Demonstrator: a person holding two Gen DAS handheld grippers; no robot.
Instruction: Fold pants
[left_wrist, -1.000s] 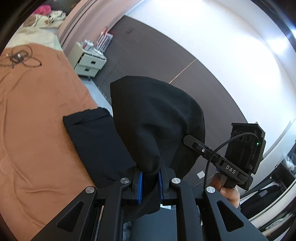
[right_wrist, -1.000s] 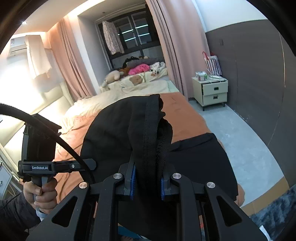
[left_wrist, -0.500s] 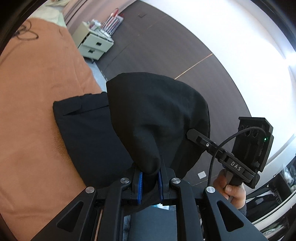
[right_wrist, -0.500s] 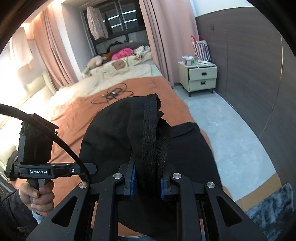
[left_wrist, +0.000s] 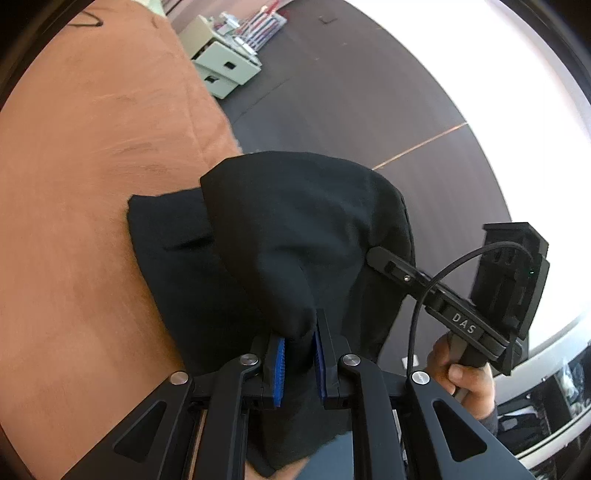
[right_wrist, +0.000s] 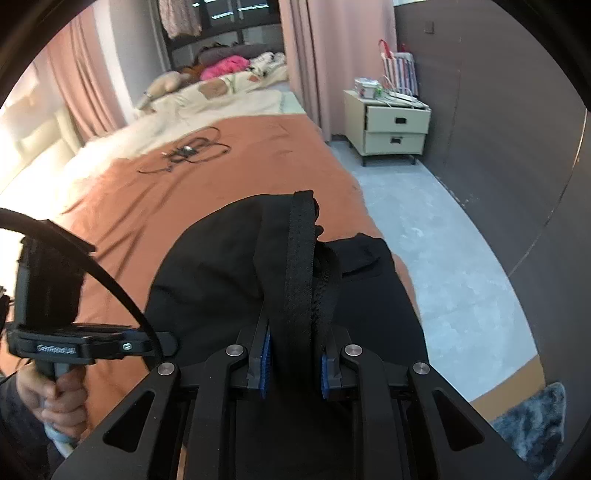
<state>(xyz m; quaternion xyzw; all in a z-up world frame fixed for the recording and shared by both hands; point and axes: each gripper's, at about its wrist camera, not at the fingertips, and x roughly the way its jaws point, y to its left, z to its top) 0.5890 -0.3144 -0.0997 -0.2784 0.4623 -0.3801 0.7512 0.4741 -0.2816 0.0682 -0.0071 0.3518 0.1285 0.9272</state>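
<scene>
Black pants (left_wrist: 295, 221) lie at the foot edge of a bed with an orange blanket (left_wrist: 92, 184). One layer rests flat on the blanket and a raised fold arches over it. My left gripper (left_wrist: 299, 332) is shut on a bunched edge of that fold, which fills the gap between its blue pads. In the right wrist view the pants (right_wrist: 221, 266) rise in a hump. My right gripper (right_wrist: 293, 332) has the ribbed waistband (right_wrist: 299, 258) between its pads; its jaws are opening while the cloth still fills the gap. A hand holds each gripper's handle.
The orange blanket (right_wrist: 221, 166) carries a tangled black cable (right_wrist: 184, 155) farther up the bed. A cream two-drawer nightstand (right_wrist: 395, 133) stands by the dark wall (right_wrist: 517, 147). Grey floor (right_wrist: 443, 258) runs beside the bed, with a fluffy grey rug (right_wrist: 535, 417) at lower right.
Both grippers carried the raised fold forward over the flat layer, and the left one sank toward the bed. The gap between the right gripper's pads is slightly wider.
</scene>
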